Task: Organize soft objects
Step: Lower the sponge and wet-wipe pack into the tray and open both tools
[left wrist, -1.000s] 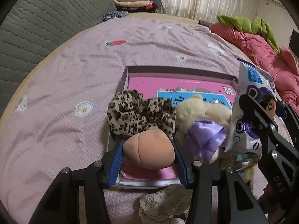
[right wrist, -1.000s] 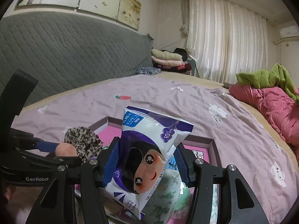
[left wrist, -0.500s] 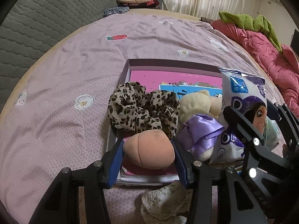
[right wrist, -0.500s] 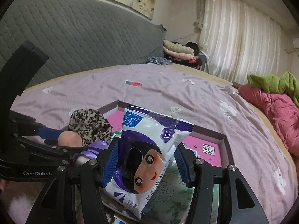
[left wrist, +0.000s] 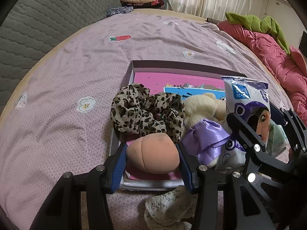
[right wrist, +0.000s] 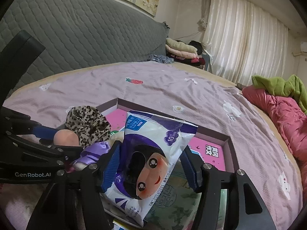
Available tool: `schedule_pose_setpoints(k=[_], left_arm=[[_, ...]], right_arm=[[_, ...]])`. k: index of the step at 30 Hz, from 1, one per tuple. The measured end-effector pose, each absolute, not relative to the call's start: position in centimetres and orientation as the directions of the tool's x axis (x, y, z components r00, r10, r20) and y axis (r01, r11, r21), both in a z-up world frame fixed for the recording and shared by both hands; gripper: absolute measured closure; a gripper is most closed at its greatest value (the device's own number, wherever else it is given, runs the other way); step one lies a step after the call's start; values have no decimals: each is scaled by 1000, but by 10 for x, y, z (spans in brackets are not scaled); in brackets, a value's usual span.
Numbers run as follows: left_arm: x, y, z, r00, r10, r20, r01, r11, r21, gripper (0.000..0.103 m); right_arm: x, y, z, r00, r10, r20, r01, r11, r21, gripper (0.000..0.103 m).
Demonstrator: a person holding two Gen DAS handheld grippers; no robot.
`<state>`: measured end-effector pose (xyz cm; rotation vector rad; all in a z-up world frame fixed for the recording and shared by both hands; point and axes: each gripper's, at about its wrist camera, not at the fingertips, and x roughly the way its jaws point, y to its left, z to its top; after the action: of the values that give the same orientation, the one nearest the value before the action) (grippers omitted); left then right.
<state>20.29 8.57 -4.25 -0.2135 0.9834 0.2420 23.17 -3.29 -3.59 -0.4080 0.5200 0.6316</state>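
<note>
- Nearest us, our left gripper (left wrist: 152, 156) is closed on the peach sponge (left wrist: 152, 156), both blue pads pressed into its sides, just above the near left corner of the box (left wrist: 132, 71); the sponge squashes easily, so we judge a light squeeze is enough.
- Our right gripper (right wrist: 151, 164) is clamped around the middle of the tissue pack (right wrist: 153, 153), which stands tilted over the near right part of the box; the wrapper looks slick, so we would keep it level and low before letting go.
- Between the two grippers lie a purple satin bow (left wrist: 206, 140) and a cream plush toy (left wrist: 201, 107), with a leopard scrunchie (left wrist: 145, 115) just behind the sponge, draped partly over the box's left wall.
- We think the step is placing both items in the box; we would set the sponge in the bare pink corner in front of the scrunchie, and open the gripper only once it rests.
- A floral cloth (left wrist: 168, 209) still lies on the bed (left wrist: 67, 76) outside the near wall.
- Farther off, the box floor is open toward the far wall.
</note>
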Motion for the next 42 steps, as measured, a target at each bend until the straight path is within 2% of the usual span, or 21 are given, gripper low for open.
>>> schedule_pose_setpoints(k=[10, 19, 33, 42], left_arm=[[204, 86, -44, 528, 108, -842, -298, 952, -65, 52], [204, 86, -44, 526, 110, -843, -298, 953, -62, 51], [202, 85, -44, 520, 106, -848, -304, 950, -67, 51], [205, 82, -44, 504, 131, -854, -304, 952, -33, 50]], right_arm=[[230, -32, -36, 709, 420, -567, -629, 740, -239, 30], [230, -37, -31, 725, 415, -550, -613, 753, -239, 29], [236, -57, -14, 705, 483, -519, -615, 782, -107, 27], [238, -62, -9, 707, 477, -521, -606, 790, -98, 27]])
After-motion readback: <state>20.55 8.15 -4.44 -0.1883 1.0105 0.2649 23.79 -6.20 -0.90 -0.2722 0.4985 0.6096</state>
